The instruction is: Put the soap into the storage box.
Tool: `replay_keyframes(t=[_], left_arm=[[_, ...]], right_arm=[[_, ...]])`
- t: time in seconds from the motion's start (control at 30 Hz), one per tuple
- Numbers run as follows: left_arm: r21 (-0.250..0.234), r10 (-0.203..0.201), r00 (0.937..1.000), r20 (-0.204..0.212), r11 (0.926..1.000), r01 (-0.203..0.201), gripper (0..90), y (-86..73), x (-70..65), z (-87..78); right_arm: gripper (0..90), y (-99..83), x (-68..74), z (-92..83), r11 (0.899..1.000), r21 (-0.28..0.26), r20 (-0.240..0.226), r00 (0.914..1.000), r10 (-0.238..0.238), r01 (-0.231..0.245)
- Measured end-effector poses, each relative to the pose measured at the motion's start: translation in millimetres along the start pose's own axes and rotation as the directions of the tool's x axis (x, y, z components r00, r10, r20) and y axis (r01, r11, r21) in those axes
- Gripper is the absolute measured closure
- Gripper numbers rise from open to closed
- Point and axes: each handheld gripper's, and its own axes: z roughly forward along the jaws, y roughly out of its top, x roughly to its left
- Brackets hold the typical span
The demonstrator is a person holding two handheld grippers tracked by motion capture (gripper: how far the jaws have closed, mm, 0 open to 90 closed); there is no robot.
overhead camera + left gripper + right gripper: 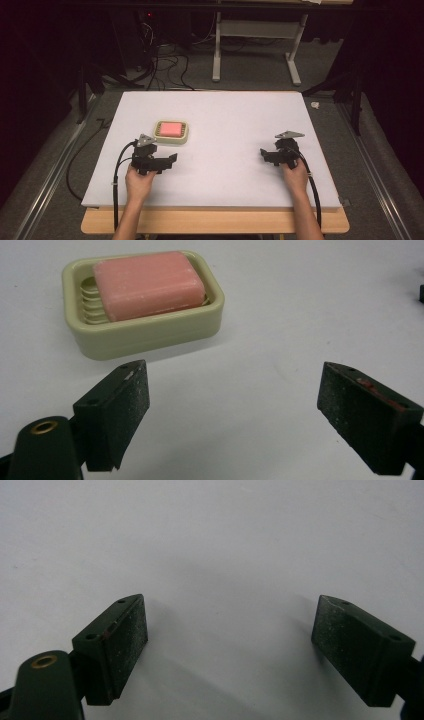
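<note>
Fingers (117, 412) of the left gripper (162, 161) are wide apart, nothing between them, hovering low over the desk (225, 150). Right gripper (274, 154) same story: fingers (112, 642) spread, empty, bare white surface in front.

Target location: pink soap bar (148, 284) sits in a pale green soap dish (150, 332), left-centre of the desk, just ahead of the left gripper and slightly to its right in the high view. Bar lies flat on the dish ribs, shifted toward one end so the ribs show at the other.

Risks, my read:
- Soap is probably slick and rounded at the edges. Pinch too high or off-centre and it likely squirts out.
- Dish rim stands close around the bar, little clearance for a finger on either long side. Coming in flat probably hits the rim and shoves the whole dish across the desk.
- Dish looks light. If only the left gripper pulls the bar, the dish may lift or skid with it; the right gripper is well apart on the far side, not placed to brace it.
- Grabbing the dish wall instead could tip it and dump the bar.

Count:
- soap bars: 1
- soap dishes: 1
- grippers: 2, both unloaded
- hands: 2, one per gripper
</note>
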Motion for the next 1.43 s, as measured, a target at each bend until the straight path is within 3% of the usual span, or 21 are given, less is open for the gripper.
replay_keyframes(t=[0.63,0.97,1.2,1.23,1.43], left_arm=[[0.065,0.02,0.9989,0.043,0.9976,-0.023,14.2,-6.5,-11.6,32.1],[0.076,0.052,0.9985,-0.018,0.9958,-0.051,14.5,-8.8,-11.4,44.1],[0.107,0.1,0.992,-0.078,0.9901,-0.091,14.8,-16.3,-14.1,60.4],[0.082,0.119,0.9887,-0.091,0.9904,-0.112,13.7,-19.5,-16.0,61.6],[0.074,0.12,0.9886,-0.091,0.9908,-0.113,13.8,-20.8,-16.0,61.2]], right_arm=[[15.4,0.0,0.1,-0.1,1.0,-0.001,0.002,1.0,-0.003,0.003],[15.4,0.0,0.1,-0.2,1.0,0.001,0.002,1.0,-0.001,0.001],[15.4,-0.1,0.2,-0.1,1.0,0.0,0.003,1.0,-0.001,0.001],[15.4,-0.1,0.3,-0.2,1.0,0.0,0.003,1.0,0.0,0.0],[15.4,-0.1,0.3,-0.3,1.0,0.002,0.002,1.0,0.0,0.0]])
